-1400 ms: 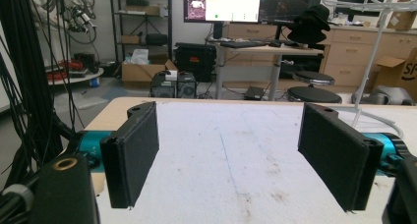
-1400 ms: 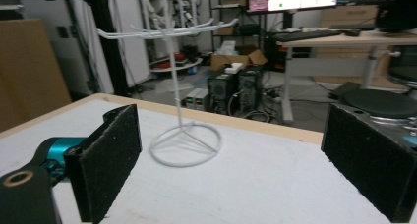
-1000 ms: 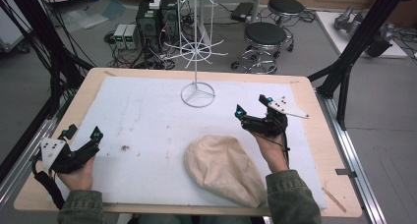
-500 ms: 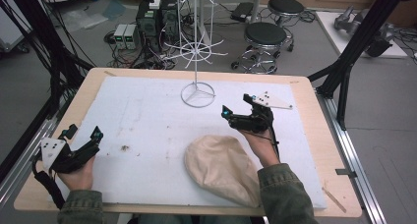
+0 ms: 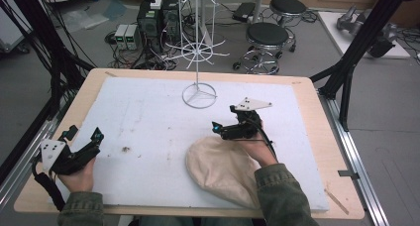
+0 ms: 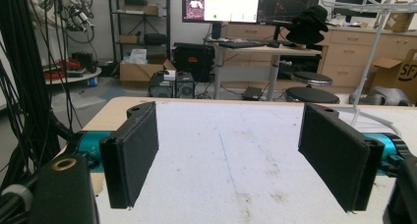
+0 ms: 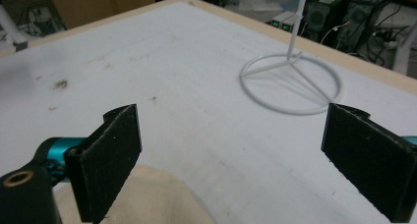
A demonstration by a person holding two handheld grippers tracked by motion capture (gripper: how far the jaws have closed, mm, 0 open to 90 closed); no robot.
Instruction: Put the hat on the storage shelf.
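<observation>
Beige cloth (image 5: 225, 171) lies in a rounded heap on the white mat (image 5: 148, 117), at the near edge of the mat and well short of the wire stand's ring base (image 5: 199, 95). I see my right forearm resting across the right side of that heap. My right gripper (image 5: 224, 130) sits just past the cloth's far edge, between the cloth and the ring base, pointing toward the table's left side. In the right gripper view its jaws are spread wide with nothing between them; the cloth's edge (image 7: 147, 194) shows low beside the left jaw, apart from it, and the ring base (image 7: 290, 84) lies farther on. My left gripper (image 5: 84, 141) is well to the left of the cloth, near the mat's left edge, held low over the surface. In the left gripper view its jaws are likewise released and hold nothing, with only bare mat (image 6: 231, 155) between them. Beyond the ring base, the stand's pole rises to a wire rack (image 5: 198, 47). Past the table's far edge stand two round stools (image 5: 267, 35) and some electronics boxes (image 5: 158, 20) on the floor.
</observation>
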